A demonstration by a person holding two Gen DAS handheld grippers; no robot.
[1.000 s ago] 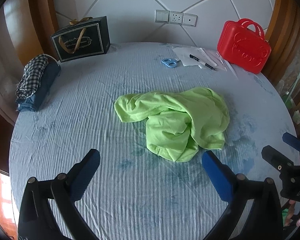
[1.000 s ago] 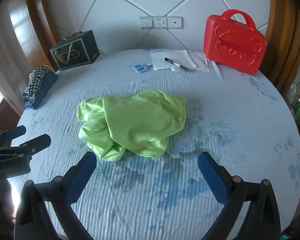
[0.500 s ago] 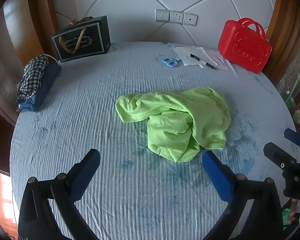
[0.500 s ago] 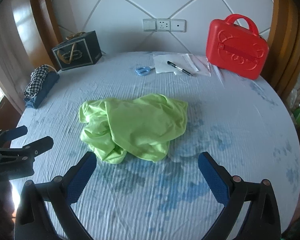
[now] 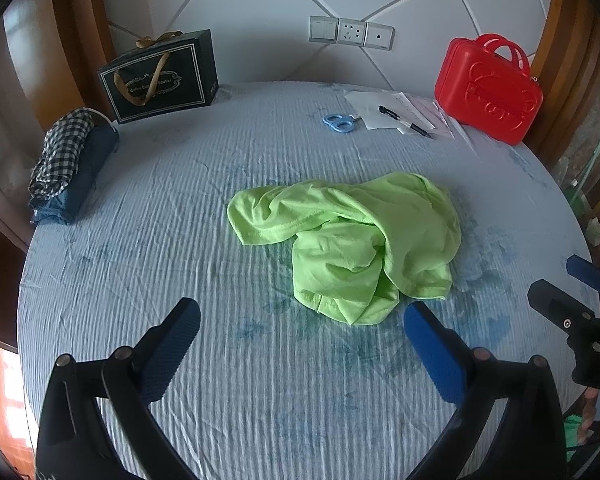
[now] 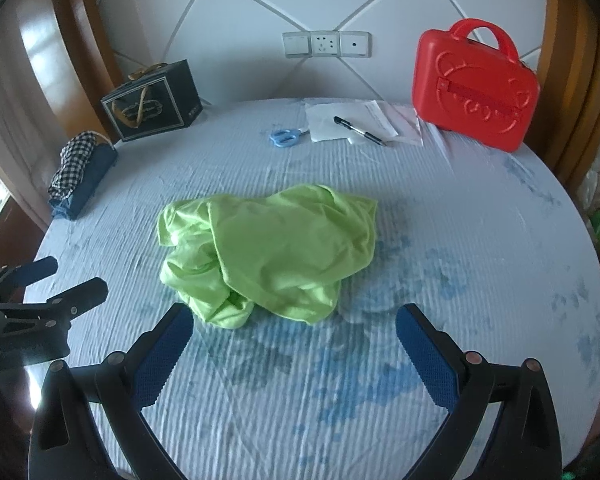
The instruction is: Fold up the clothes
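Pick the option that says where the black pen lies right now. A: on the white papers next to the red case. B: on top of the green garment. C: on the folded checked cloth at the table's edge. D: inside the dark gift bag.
A: the black pen lies across the white papers at the far side of the table, just beside the red case.

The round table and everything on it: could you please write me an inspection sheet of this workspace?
Surface: round table under a wrinkled blue striped cloth.
Job's things: green garment crumpled at centre, unfolded.
Clutter: folded clothes at the left edge; black gift bag, scissors, pen on papers, red case at the back.
Grippers: left hand-held gripper and right hand-held gripper open, empty, short of the garment.
Cables: nothing seen.
Surroundings: padded wall with sockets.
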